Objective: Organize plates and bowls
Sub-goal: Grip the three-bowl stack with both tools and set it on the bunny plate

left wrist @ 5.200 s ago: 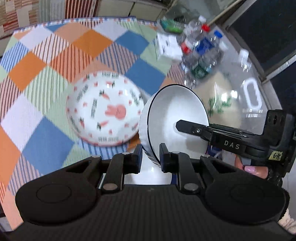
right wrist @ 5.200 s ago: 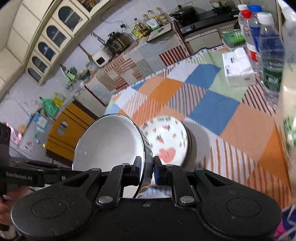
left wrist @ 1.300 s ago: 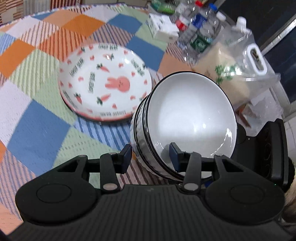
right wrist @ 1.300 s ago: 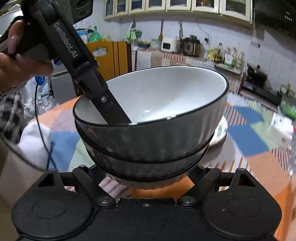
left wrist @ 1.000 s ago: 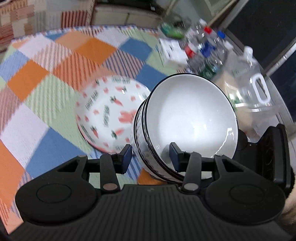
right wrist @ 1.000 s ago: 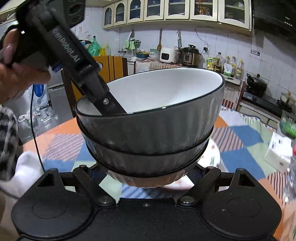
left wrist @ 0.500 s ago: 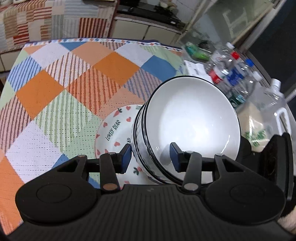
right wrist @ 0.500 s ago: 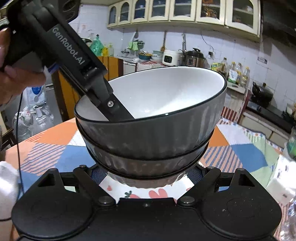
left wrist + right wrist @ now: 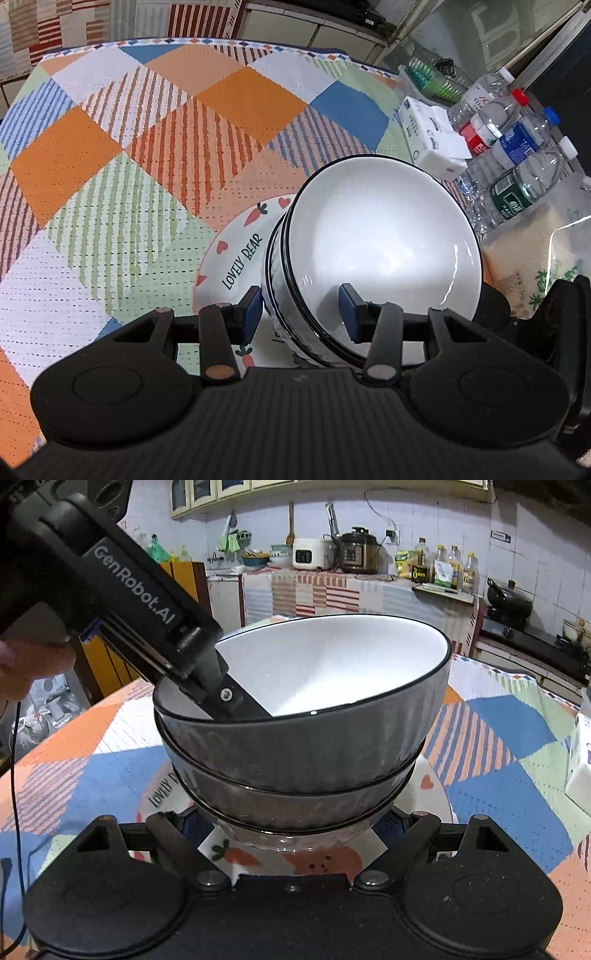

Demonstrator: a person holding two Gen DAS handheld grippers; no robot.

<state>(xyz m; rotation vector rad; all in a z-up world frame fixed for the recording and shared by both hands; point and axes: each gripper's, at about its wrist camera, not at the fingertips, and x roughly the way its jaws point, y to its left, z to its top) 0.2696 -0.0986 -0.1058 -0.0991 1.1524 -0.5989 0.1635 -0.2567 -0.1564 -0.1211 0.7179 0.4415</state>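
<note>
Two nested grey ribbed bowls (image 9: 380, 251) with white insides and black rims are held tilted over the white carrot-and-bunny plate (image 9: 236, 251) on the checked tablecloth. My left gripper (image 9: 301, 310) is shut on the near rim of the two bowls, one finger inside, one outside. In the right wrist view the bowls (image 9: 303, 746) fill the middle above the plate (image 9: 432, 794). My right gripper (image 9: 291, 819) is spread wide under the bowls' base and cradles them. The left gripper's finger (image 9: 236, 701) reaches into the top bowl.
Several water bottles (image 9: 517, 155), a white tissue pack (image 9: 432, 140) and a big clear jug (image 9: 543, 251) stand along the table's right side. The checked cloth (image 9: 129, 155) spreads left and far. A kitchen counter with appliances (image 9: 332, 557) lies behind.
The stacked bowls have been carried over the plate, which now lies partly under them. Both grippers keep their hold on the bowls.
</note>
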